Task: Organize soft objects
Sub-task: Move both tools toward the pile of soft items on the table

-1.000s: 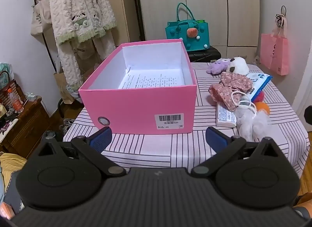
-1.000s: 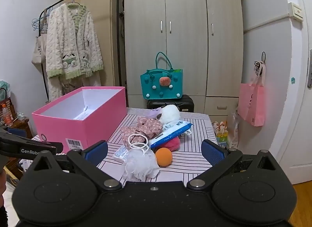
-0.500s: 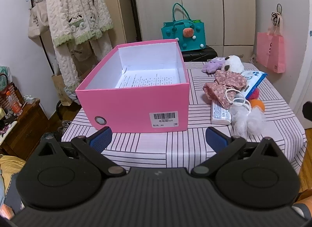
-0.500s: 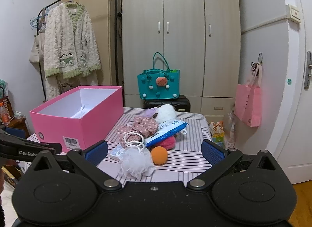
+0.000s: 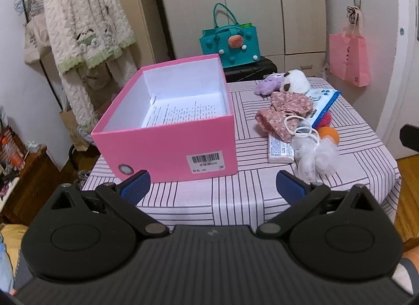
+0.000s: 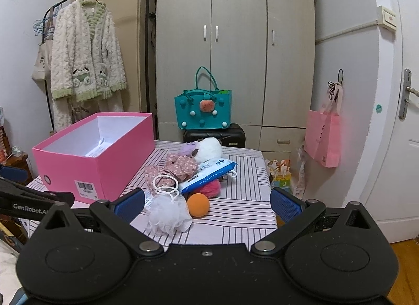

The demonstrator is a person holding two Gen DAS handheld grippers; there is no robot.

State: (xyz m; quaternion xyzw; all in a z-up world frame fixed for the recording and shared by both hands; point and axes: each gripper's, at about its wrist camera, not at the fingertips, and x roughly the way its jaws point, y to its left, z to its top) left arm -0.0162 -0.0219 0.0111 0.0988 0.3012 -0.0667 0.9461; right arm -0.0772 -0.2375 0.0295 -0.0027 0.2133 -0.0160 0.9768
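Both tools hang short of the counter [image 5: 262, 195], the left tool [image 5: 212, 183] and right tool [image 6: 207, 201] each spread wide and holding nothing. The soft things lie heaped to the right of the pink box [image 5: 167, 132], which holds only a printed sheet. The white mesh puff [image 6: 167, 212] sits nearest that heap's front; pinching it carelessly could likely snag the loose white loops [image 6: 165, 184] and drag the floral cloth [image 6: 180, 166] along.

Teal tote bag [image 6: 203, 111] atop black suitcase [image 6: 214, 134]; pink bag [image 6: 324, 142] hanging

Striped table [image 5: 235, 200] bears pink box [image 5: 167, 147].
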